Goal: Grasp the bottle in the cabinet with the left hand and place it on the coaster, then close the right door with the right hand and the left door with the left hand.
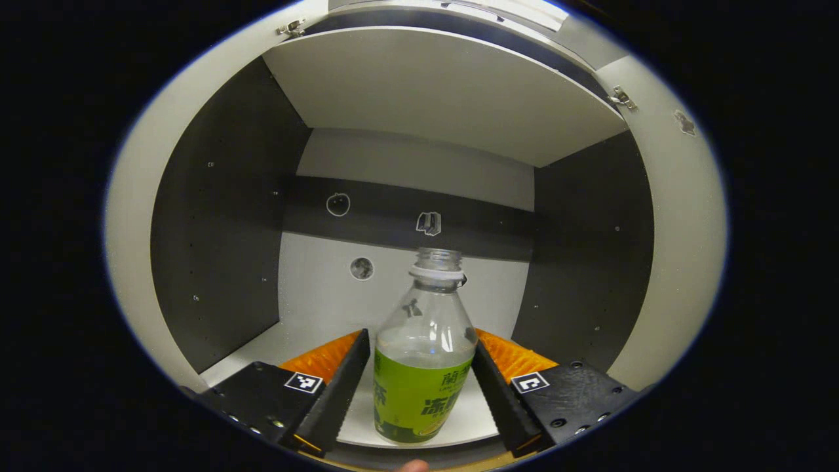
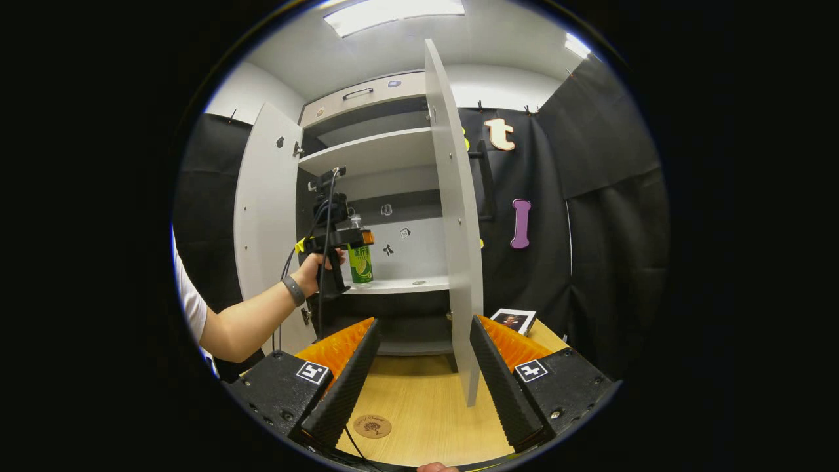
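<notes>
A clear bottle [image 1: 425, 367] with a green label and no cap stands upright on the white cabinet shelf [image 1: 308, 328]. My left gripper [image 1: 421, 341] is open, with one finger close on each side of the bottle's body. In the right gripper view a hand holds that left gripper [image 2: 357, 237] at the bottle [image 2: 360, 262] inside the cabinet. Both doors stand open: the left door [image 2: 265, 216] and the right door [image 2: 452, 242], which is edge-on to me. A round coaster [image 2: 372, 426] lies on the wooden table [image 2: 419, 400]. My right gripper [image 2: 424, 324] is open and empty above the table.
The cabinet stands at the table's far edge, with another shelf [image 2: 367, 154] above the bottle's shelf. A small framed picture [image 2: 513, 320] lies on the table to the right of the right door. The person's forearm [image 2: 255, 314] reaches in past the left door.
</notes>
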Demonstrator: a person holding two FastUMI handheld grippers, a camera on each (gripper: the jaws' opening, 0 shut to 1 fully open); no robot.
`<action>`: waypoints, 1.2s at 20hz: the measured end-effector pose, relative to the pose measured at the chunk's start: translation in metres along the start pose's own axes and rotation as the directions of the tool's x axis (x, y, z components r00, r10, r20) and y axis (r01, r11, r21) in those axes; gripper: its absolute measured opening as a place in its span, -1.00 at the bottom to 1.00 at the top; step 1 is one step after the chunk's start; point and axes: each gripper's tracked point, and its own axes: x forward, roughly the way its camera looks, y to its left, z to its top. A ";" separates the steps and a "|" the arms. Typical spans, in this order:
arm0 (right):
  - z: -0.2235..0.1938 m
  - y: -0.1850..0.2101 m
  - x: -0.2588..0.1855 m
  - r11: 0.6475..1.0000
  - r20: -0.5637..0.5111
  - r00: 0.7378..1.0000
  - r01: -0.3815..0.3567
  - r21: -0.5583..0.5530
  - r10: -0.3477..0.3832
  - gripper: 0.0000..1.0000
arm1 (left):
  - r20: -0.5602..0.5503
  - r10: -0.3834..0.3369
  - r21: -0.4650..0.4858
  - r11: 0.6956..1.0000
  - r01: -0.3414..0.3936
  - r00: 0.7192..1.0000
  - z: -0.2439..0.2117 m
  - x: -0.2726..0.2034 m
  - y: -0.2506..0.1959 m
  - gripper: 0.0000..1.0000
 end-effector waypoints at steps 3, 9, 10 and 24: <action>0.002 -0.002 0.000 1.000 0.005 1.000 0.003 0.000 -0.003 0.70 | 0.001 0.007 -0.041 0.999 -0.007 1.000 0.004 -0.007 0.007 0.44; 0.002 0.002 -0.001 1.000 0.010 1.000 -0.014 -0.001 0.014 0.70 | 0.028 -0.028 -0.016 0.999 0.029 0.999 0.024 -0.051 0.005 0.45; 0.001 0.004 -0.002 1.000 0.012 1.000 -0.021 -0.002 0.021 0.70 | 0.034 -0.039 -0.005 0.999 0.039 0.999 0.027 -0.062 0.003 0.46; 0.021 0.023 0.000 0.993 0.040 0.992 -0.115 -0.033 0.116 0.70 | 0.063 -0.094 0.087 0.992 0.088 0.994 -0.024 -0.229 -0.036 0.39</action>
